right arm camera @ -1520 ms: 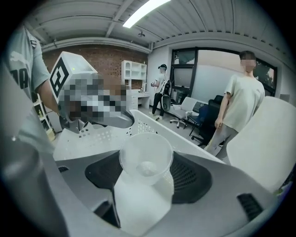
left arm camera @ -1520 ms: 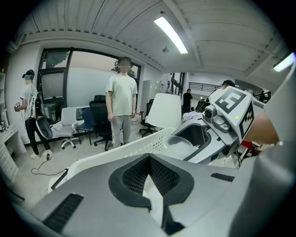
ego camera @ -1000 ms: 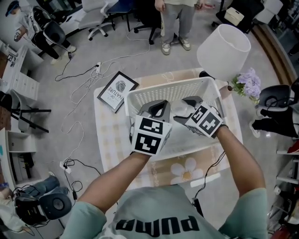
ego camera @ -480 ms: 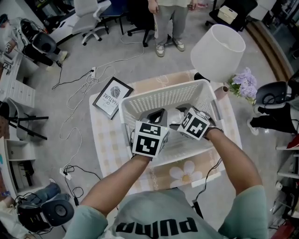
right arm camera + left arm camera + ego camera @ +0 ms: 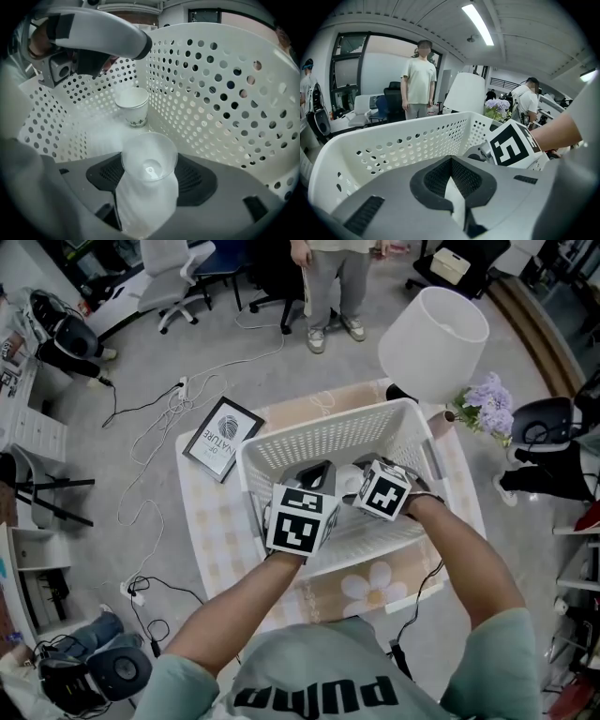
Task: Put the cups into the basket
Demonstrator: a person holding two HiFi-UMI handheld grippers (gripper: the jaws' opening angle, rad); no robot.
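Presently, both tongs were inside the white perforated basket [image 5: 323, 437], which sat on the cloth-covered counter [image 5: 217, 521].

Right tongs [image 5: 149, 174]: clenched on a translucent plastic cup [image 5: 149, 157], gripped by its lower body, with its open mouth pointing away from the camera toward the basket wall.

Left tongs [image 5: 452, 187]: parted by a narrow gap. Only white showed through it, and nothing was gripped.

A paper cup [image 5: 132, 107] with small dark print stood upright on the basket floor, close to a corner and apart from both tongs. In the right gripper view, the body of the left tongs overhung that cup from the upper left.

Obstructions: in the head view the marker cubes [image 5: 300, 521] covered the tips of the tongs and both cups, so neither cup could be confirmed from above.

Surroundings:
- A white lampshade [image 5: 434, 341] hung over the basket's far right corner.
- Purple flowers [image 5: 489, 404] stood just beside the lampshade.
- A framed print [image 5: 222, 439] lay by the counter's far left corner.
- Loose cables [image 5: 159, 409] trailed over the floor.
- A person [image 5: 328, 282] stood beyond the counter.
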